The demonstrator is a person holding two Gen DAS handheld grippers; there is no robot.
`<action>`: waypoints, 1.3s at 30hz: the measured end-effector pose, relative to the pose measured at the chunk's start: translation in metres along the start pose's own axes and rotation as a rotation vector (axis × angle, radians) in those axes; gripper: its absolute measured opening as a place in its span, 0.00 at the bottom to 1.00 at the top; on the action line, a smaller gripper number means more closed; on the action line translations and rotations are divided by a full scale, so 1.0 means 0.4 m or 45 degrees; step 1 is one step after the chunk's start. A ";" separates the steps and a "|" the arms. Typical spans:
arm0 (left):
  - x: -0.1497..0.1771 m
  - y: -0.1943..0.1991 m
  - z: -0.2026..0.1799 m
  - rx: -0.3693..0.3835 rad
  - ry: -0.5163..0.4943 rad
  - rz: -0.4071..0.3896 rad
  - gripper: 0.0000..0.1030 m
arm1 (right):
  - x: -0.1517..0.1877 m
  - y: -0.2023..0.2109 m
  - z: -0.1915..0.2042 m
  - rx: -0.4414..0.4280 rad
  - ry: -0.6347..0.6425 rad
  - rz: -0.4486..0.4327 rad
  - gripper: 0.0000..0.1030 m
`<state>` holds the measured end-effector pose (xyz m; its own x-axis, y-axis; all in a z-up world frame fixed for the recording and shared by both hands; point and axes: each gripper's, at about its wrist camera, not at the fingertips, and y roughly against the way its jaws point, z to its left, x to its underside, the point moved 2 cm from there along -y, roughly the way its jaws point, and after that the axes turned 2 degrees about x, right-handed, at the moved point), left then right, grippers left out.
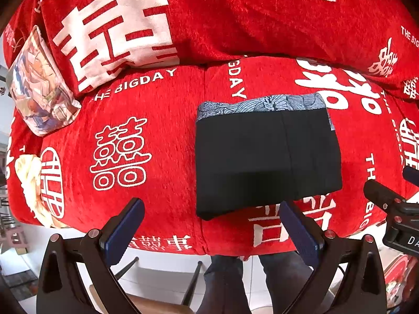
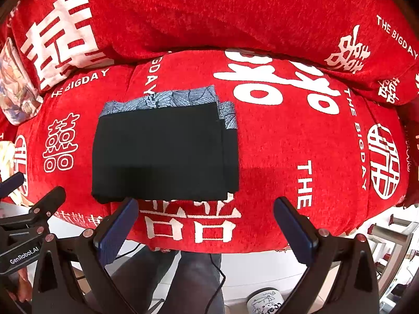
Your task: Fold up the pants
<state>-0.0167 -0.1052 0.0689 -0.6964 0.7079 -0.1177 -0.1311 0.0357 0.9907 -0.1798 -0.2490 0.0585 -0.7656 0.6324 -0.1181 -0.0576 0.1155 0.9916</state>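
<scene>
Pants (image 1: 267, 157) sit folded into a neat black rectangle on the red sofa cover (image 1: 162, 136), blue patterned band along the far edge. Left gripper (image 1: 212, 225) and right gripper (image 2: 205, 223) both hang spread wide and empty, just short of the near edge. The risk, I'd say: a finger catches that near hem and drags the top layer, or the plush cover grabs the cloth and skews the stack. How many layers lie underneath can't be made out, and the black hides every crease
</scene>
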 end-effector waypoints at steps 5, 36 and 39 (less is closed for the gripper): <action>-0.004 0.001 -0.001 -0.008 -0.007 0.001 1.00 | -0.004 -0.002 0.002 0.003 0.003 0.001 1.00; -0.011 -0.001 -0.011 -0.019 -0.035 0.002 1.00 | -0.031 -0.005 0.008 0.037 0.026 -0.005 1.00; -0.011 0.000 -0.012 -0.019 -0.038 0.003 1.00 | -0.031 -0.006 0.008 0.037 0.026 -0.005 1.00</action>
<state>-0.0170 -0.1118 0.0689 -0.6755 0.7286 -0.1134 -0.1403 0.0239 0.9898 -0.1683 -0.2547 0.0574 -0.7782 0.6165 -0.1202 -0.0419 0.1401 0.9892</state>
